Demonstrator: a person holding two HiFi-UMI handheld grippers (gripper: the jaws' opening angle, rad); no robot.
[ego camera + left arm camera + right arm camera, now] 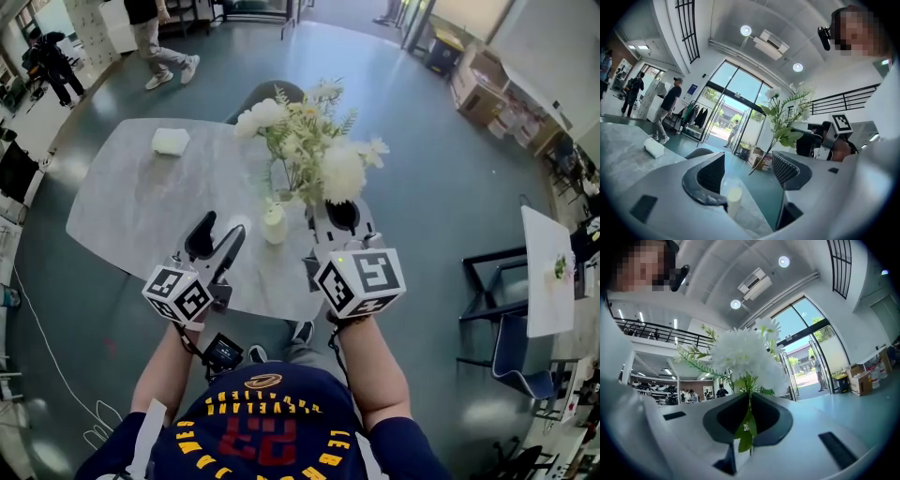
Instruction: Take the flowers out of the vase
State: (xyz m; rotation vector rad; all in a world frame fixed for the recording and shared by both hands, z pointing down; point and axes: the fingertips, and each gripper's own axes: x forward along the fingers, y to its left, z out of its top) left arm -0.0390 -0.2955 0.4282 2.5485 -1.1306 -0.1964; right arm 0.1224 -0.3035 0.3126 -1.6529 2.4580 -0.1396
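My right gripper (pixel 339 212) is shut on the stems of a bunch of white flowers (pixel 314 155) with green leaves, held above the grey marble table (pixel 141 206). The right gripper view shows the blooms (pixel 745 357) rising just past the closed jaws of that gripper (pixel 749 416). A small white vase (pixel 274 225) stands upright on the table, left of the right gripper. From the left gripper view, a thin stem end (pixel 752 171) hangs free, apart from the vase (pixel 734 199). My left gripper (pixel 217 240) is open and empty, just left of the vase.
A white roll (pixel 170 141) lies on the table's far left part. A dark chair (pixel 272 94) stands behind the table. People walk on the floor at the back (pixel 155 42). A second table (pixel 548 272) and chairs (pixel 506 328) stand at the right.
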